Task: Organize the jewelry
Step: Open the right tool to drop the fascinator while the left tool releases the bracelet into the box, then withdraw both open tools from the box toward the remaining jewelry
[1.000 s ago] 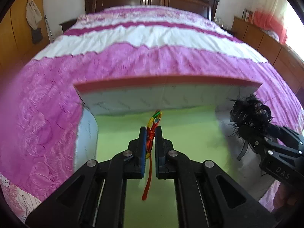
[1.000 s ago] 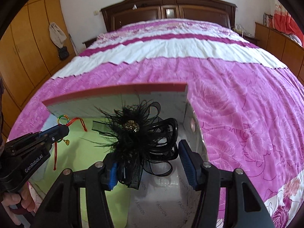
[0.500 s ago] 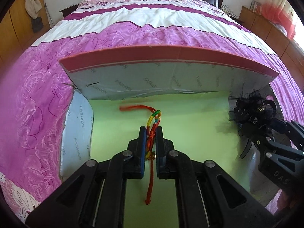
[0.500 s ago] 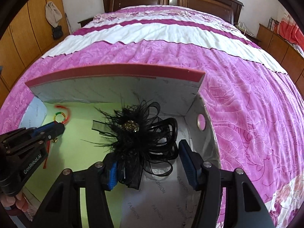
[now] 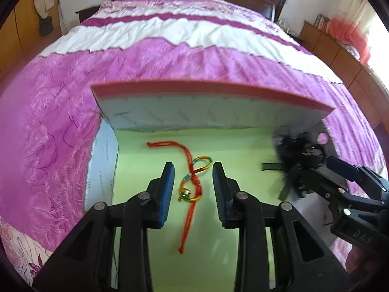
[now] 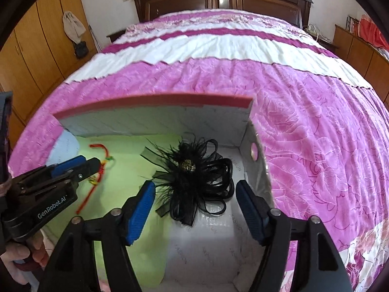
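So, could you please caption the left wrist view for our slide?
Open left claw above the red-corded rainbow ring bracelet on the box's pale green liner.

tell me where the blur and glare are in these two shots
Left wrist view: the black feather hair clip at right is smeared by motion blur, the window corner at top right is blown out white, and the red cord bracelet is fairly sharp. Right wrist view: the hair clip is crisp; the box's far edge bows from fisheye distortion.
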